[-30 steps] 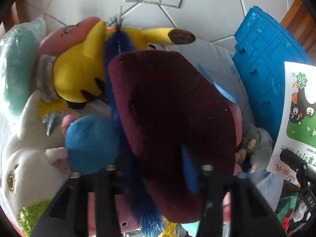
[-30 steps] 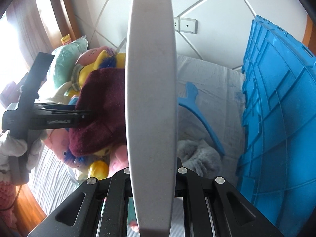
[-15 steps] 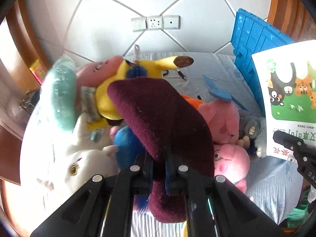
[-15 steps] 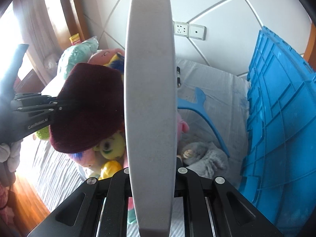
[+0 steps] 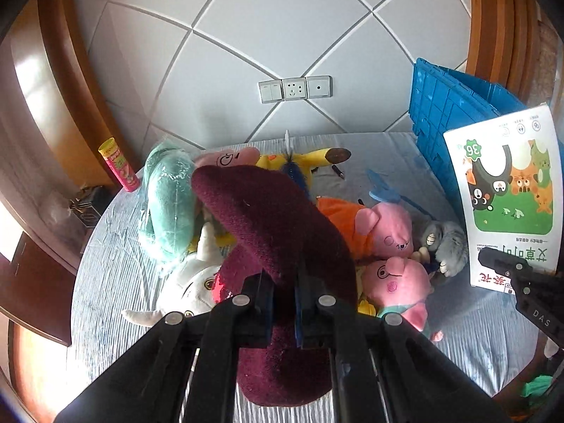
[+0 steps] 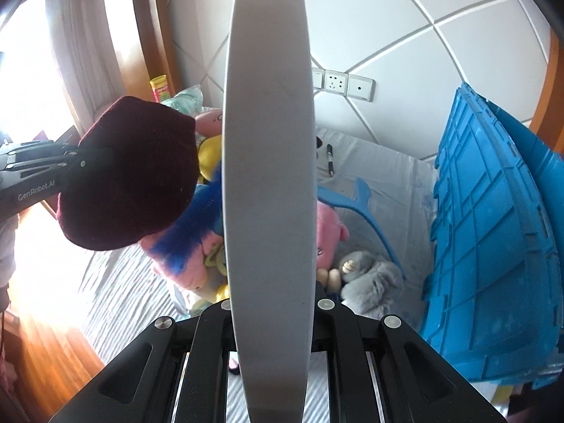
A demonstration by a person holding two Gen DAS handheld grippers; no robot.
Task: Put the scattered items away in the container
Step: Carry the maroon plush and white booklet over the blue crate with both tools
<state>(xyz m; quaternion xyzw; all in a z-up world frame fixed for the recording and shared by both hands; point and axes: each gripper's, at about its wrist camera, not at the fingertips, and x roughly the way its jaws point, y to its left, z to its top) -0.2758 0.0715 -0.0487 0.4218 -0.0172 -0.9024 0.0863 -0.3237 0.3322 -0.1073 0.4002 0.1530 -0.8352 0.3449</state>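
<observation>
Left wrist: tool [image 5: 282, 292] pinches fuzzy, rounded maroon knit hat [image 5: 268, 225].

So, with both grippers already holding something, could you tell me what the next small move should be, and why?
Probably carry the left gripper, shut on the maroon knitted hat, right toward the blue plastic crate. The hat hangs clear above the plush toy pile, so nothing snags it. The right gripper holds the picture book near the crate, so pass around it.
</observation>
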